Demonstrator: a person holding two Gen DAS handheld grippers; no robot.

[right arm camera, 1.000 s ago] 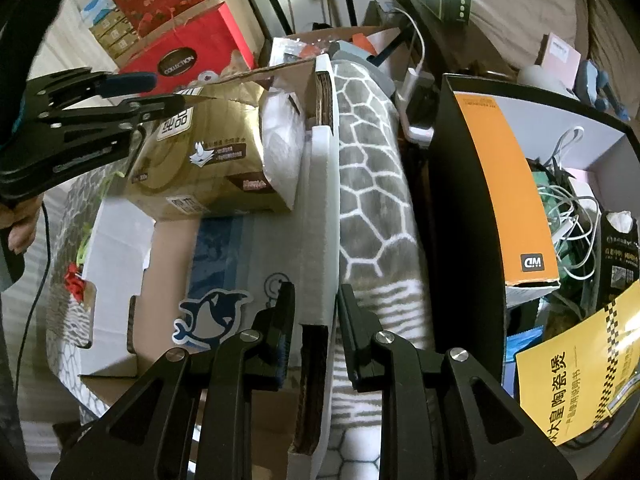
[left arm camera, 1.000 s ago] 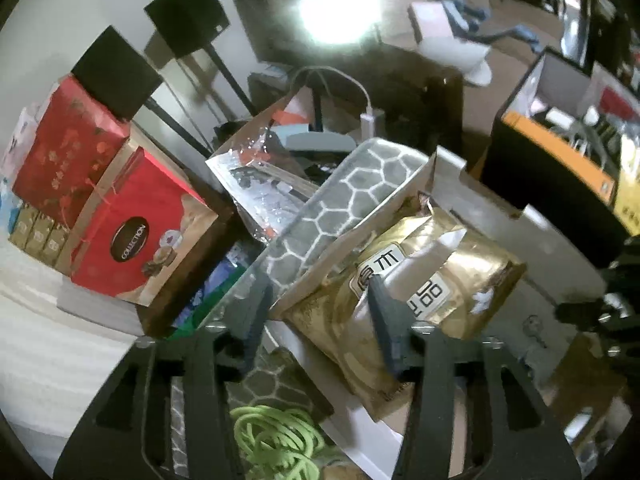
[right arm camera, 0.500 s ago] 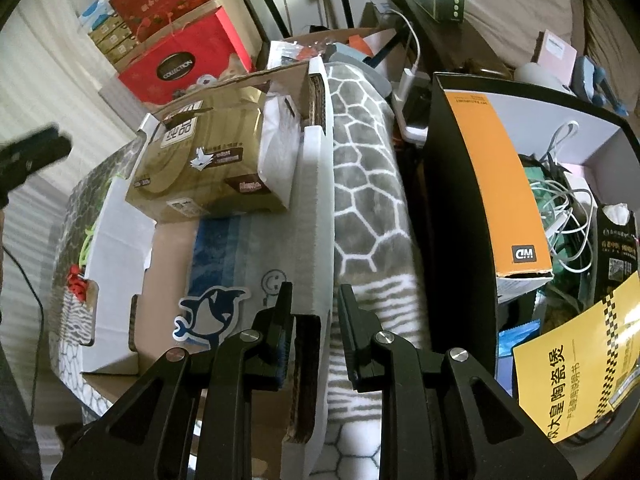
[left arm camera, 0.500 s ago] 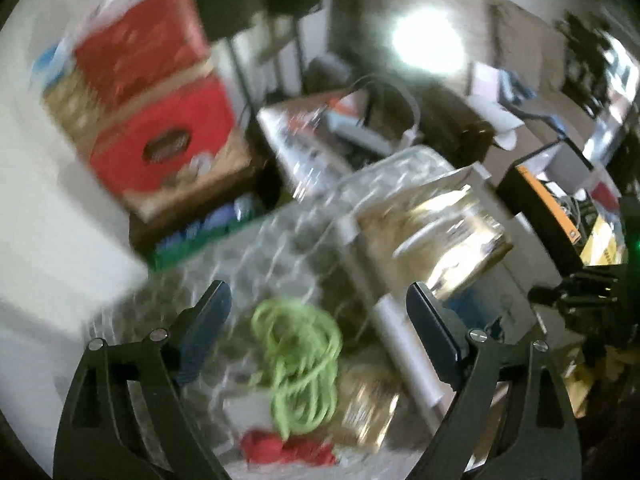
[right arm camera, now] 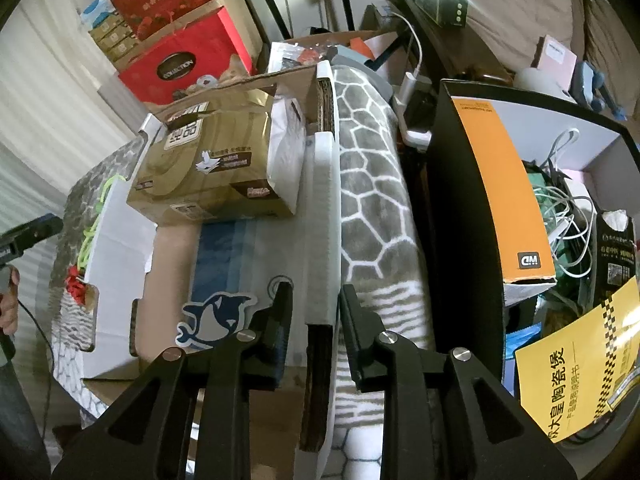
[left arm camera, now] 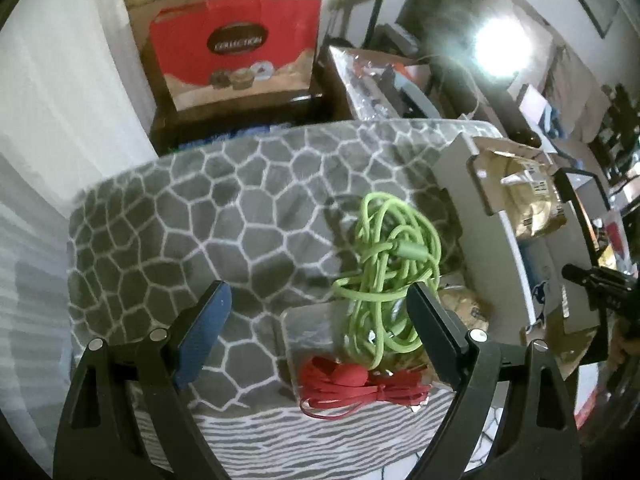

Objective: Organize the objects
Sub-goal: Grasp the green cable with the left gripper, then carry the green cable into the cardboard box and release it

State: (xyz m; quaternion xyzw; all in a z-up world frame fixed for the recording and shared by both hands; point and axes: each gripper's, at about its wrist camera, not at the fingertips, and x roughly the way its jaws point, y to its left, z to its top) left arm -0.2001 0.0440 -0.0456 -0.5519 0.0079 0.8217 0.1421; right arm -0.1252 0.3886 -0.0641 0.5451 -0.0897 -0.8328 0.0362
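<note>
Box wall (right arm camera: 322,216) clenched in right gripper (right arm camera: 316,300) fingers; left gripper (left arm camera: 320,300) released, far scene blurred

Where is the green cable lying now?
In the left wrist view, the green cable lies coiled on the grey patterned blanket, beside the white box, above the red ribbon.

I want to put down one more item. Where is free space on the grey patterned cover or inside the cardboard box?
Free: the patterned cover left of the green cable, and the box floor below the gold package. Crowded: around the cable and red cord.
</note>
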